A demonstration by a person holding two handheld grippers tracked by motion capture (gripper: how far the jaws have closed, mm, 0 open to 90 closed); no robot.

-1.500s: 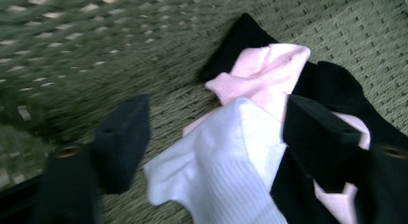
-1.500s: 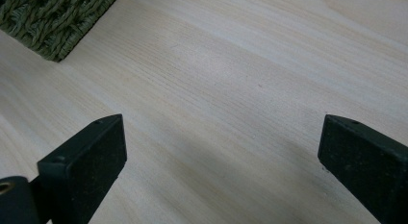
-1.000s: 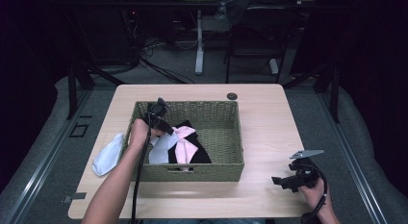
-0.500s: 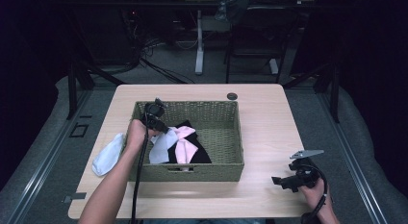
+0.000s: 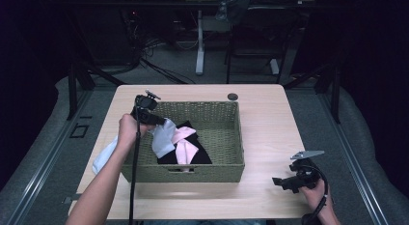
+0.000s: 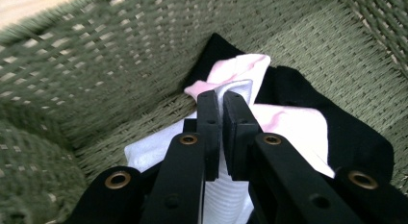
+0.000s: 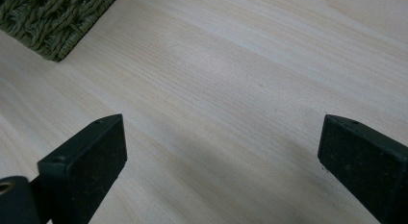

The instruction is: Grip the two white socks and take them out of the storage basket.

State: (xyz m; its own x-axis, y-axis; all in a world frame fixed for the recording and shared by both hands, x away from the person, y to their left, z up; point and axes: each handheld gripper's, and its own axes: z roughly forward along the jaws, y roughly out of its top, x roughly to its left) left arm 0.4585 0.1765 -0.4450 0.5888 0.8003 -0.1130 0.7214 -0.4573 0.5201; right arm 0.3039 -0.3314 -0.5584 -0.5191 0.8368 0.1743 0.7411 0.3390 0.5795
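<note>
High view, table: a pale wooden table (image 5: 270,138) stands on a grey floor, with dark furniture and cables beyond its far edge.
High view, basket: a green woven basket (image 5: 226,133) sits on the middle of the table, slightly left of centre.
High view, left gripper: the left gripper (image 5: 161,121) is held over the basket's left rim, clenched on a white cloth (image 5: 163,138) that hangs from it down into the basket.
High view, other cloths: a pink cloth (image 5: 185,144) and a black cloth (image 5: 193,155) lie on the basket floor; another pale cloth (image 5: 103,155) lies on the table just outside the basket's left wall, partly behind the forearm.
High view, right gripper: the right gripper (image 5: 282,182) rests low near the table's near right corner, well apart from the basket; a small dark round thing (image 5: 233,96) sits near the far edge.
Left gripper view, grip: the jaws are pressed almost together on a fold of the white cloth (image 6: 226,190), which runs down between them.
Left gripper view, below: the pink cloth (image 6: 284,120) lies on the black cloth (image 6: 346,132) against the basket's woven floor (image 6: 308,46).
Right gripper view, jaws: the right gripper (image 7: 221,147) is released, jaws wide apart with bare wood between them.
Right gripper view, surroundings: a corner of the basket (image 7: 53,17) shows at top left on the table (image 7: 231,80).
</note>
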